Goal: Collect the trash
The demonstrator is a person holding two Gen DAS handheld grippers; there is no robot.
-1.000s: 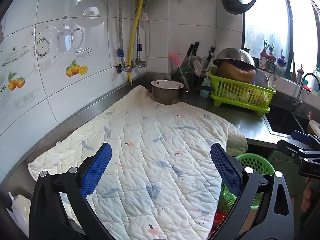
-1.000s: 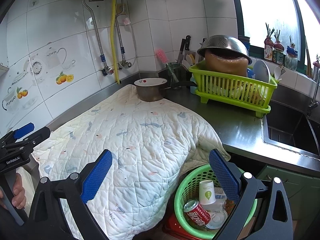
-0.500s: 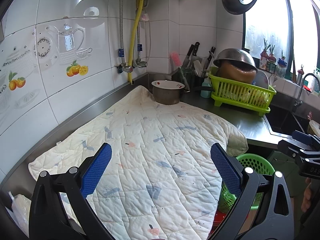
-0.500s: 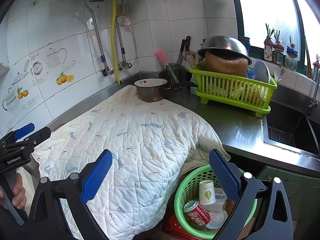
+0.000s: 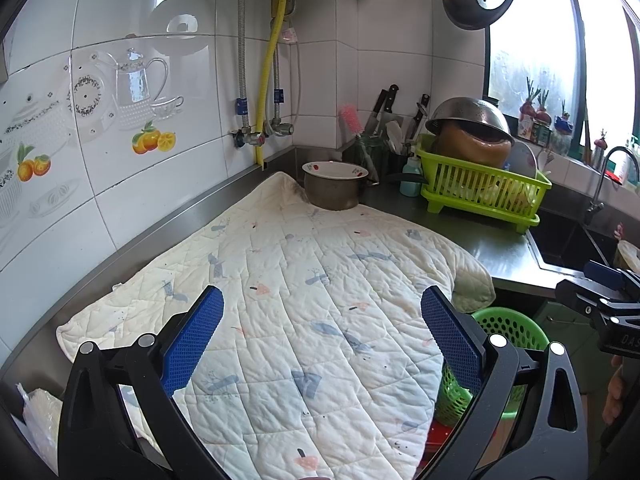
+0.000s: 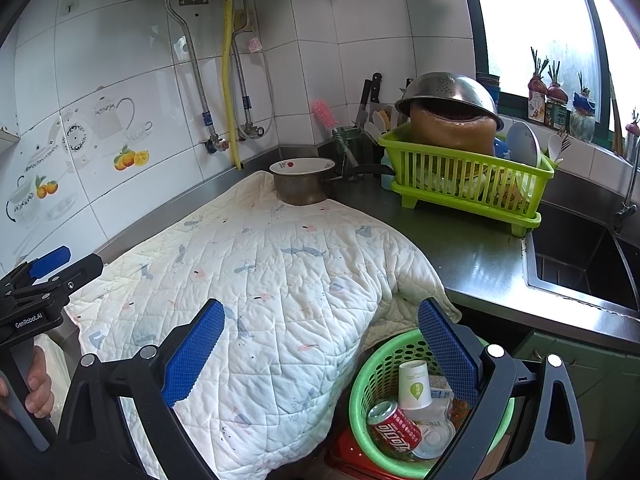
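Observation:
A green waste basket (image 6: 372,376) stands on the floor below the counter edge; it holds a red drink can (image 6: 394,430), a white paper cup (image 6: 414,386) and other scraps. The same basket (image 5: 508,324) shows partly in the left wrist view. My right gripper (image 6: 320,354) hangs open, its right pad over the basket's rim, nothing between the pads. My left gripper (image 5: 320,340) is open too, above the white quilted cloth (image 5: 300,296) that covers the counter. No loose trash lies on the cloth.
A metal pot (image 5: 334,188) with a bowl sits at the cloth's far end. A lime dish rack (image 5: 480,190) with a colander stands beside the sink (image 6: 580,264). Knives and a brush stand in the corner. A white plastic bag (image 5: 38,420) lies at lower left.

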